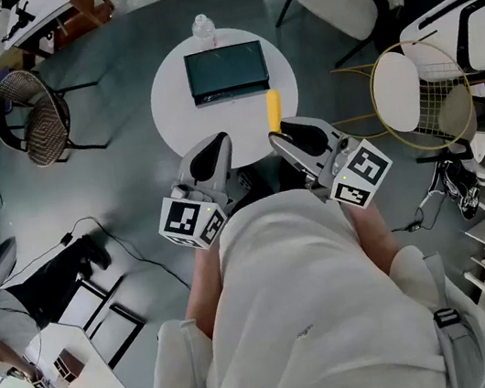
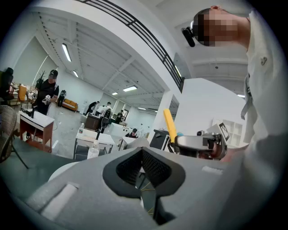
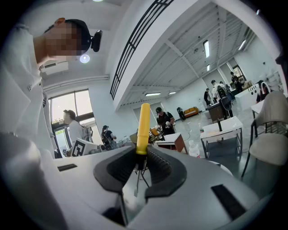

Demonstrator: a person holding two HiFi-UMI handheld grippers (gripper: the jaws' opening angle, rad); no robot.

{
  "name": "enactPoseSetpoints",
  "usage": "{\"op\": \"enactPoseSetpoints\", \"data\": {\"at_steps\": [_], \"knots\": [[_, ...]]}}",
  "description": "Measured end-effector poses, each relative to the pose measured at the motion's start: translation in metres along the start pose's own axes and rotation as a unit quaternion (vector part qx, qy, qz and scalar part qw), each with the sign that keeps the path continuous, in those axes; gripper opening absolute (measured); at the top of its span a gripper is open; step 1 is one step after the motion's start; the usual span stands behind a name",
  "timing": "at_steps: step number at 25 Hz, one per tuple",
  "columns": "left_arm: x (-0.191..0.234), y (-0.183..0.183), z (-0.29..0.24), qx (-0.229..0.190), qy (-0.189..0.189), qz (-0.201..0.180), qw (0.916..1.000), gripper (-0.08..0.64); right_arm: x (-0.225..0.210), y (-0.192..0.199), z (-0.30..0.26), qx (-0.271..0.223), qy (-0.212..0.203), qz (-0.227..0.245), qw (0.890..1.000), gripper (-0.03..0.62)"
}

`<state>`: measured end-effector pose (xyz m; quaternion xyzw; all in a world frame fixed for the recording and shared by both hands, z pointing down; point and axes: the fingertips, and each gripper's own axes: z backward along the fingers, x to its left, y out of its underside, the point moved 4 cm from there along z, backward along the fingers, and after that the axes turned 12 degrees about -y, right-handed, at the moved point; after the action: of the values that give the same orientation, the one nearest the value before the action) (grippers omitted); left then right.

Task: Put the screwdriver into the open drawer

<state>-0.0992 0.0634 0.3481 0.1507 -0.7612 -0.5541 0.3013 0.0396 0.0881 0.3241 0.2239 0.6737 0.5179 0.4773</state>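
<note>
As the right tool [image 1: 281, 140] grips the screwdriver [image 1: 273, 109], its shaft hides overhead.

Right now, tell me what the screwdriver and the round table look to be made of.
The screwdriver: yellow handle, smooth and evenly coloured, likely plastic; thin grey shaft below it, probably metal. The round table: flat white top with an even matte look, perhaps laminate or painted board; I cannot tell which.

Screwdriver [image 3: 143, 128]: yellow handle, clamped in right gripper [image 3: 139, 166] jaws, handle outward; dark drawer [image 1: 226, 70] on round table [image 1: 176, 107]
</note>
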Motion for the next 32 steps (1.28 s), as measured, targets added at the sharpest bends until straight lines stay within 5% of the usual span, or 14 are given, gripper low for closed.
{"op": "enactPoseSetpoints", "data": {"at_steps": [23,32], "knots": [[-0.008,0.025,-0.004,0.036,-0.004,0.014,0.9992,0.012,0.001,0.015,0.020,0.004,0.026,-0.028,0.999,0.083],[-0.005,0.053,-0.014,0.082,-0.009,0.011,0.9966,0.012,0.003,0.032,0.031,0.011,0.045,-0.055,0.997,0.083]]}}
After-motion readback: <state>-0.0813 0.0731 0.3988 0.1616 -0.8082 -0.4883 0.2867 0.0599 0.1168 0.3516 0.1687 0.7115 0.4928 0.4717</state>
